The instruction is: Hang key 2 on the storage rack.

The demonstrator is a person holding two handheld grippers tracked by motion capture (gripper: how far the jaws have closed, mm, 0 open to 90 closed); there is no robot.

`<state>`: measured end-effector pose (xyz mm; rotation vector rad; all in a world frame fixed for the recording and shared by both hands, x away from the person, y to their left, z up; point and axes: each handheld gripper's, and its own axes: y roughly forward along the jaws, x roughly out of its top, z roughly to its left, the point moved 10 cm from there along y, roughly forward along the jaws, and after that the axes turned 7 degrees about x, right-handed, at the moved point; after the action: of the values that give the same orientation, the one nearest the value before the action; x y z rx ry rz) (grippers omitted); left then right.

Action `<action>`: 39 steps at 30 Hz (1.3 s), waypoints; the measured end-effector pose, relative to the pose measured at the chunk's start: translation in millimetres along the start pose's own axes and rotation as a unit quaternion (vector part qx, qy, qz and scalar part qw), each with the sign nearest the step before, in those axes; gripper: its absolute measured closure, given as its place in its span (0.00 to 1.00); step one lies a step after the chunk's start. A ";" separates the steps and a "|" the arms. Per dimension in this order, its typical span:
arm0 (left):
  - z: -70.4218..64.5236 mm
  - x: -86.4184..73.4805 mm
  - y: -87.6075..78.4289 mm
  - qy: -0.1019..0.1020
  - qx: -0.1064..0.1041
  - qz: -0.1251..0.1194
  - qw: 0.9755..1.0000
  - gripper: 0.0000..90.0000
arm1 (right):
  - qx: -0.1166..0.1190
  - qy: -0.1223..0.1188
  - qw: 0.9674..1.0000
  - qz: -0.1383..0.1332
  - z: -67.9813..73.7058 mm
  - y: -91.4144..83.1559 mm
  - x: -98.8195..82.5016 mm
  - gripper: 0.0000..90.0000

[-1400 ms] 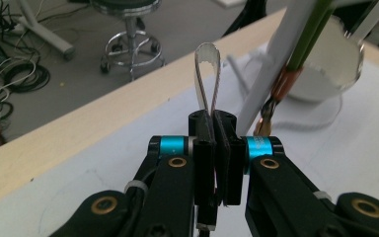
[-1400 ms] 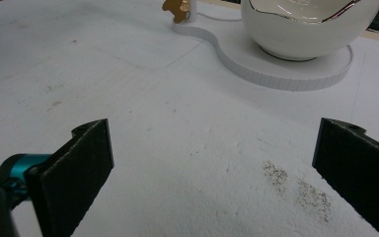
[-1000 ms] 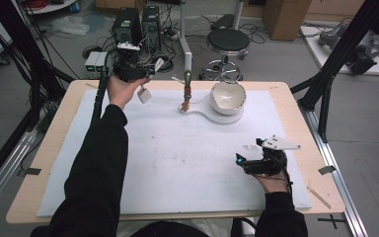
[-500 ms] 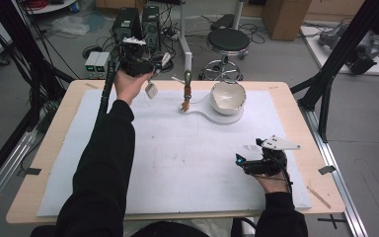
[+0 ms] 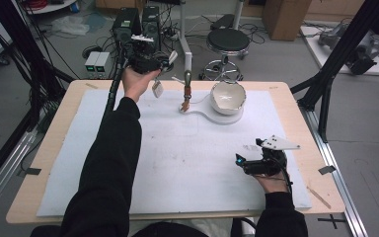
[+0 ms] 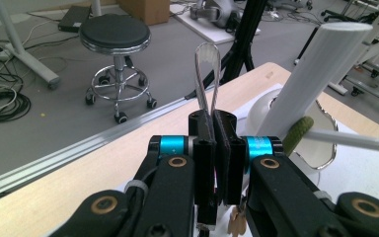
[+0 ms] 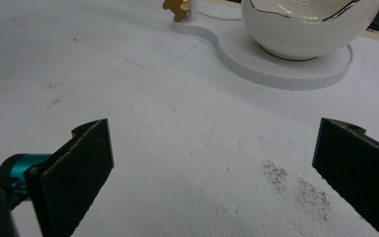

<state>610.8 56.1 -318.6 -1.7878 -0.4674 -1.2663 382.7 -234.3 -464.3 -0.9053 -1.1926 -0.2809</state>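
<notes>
- Lab floor, stool [image 5: 228, 40] beyond wooden table [image 5: 296, 101] with white mat [image 5: 187, 163].
- Left gripper [image 6: 214, 131] raised past far edge, clamped tight on thin loop [image 6: 207, 74]; tag [image 5: 157, 89] dangling below.
- Right gripper [image 7: 212, 168] low over mat, spread wide, empty.
- Bowl [image 7: 301, 29] on white base [image 7: 286, 69] ahead of right gripper.

One bowl [image 5: 225, 97], one stand [image 5: 186, 92] — two grippers
</notes>
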 end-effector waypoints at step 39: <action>-29.4 15.6 50.7 -0.007 -0.045 0.001 0.999 0.96 | -0.011 0.003 1.000 0.007 -2.2 -6.7 -8.3 0.01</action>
<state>636.7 1.5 -323.6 -1.8736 -0.4215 -1.2910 376.8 -242.3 -468.7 -0.9311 -1.1793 -0.2867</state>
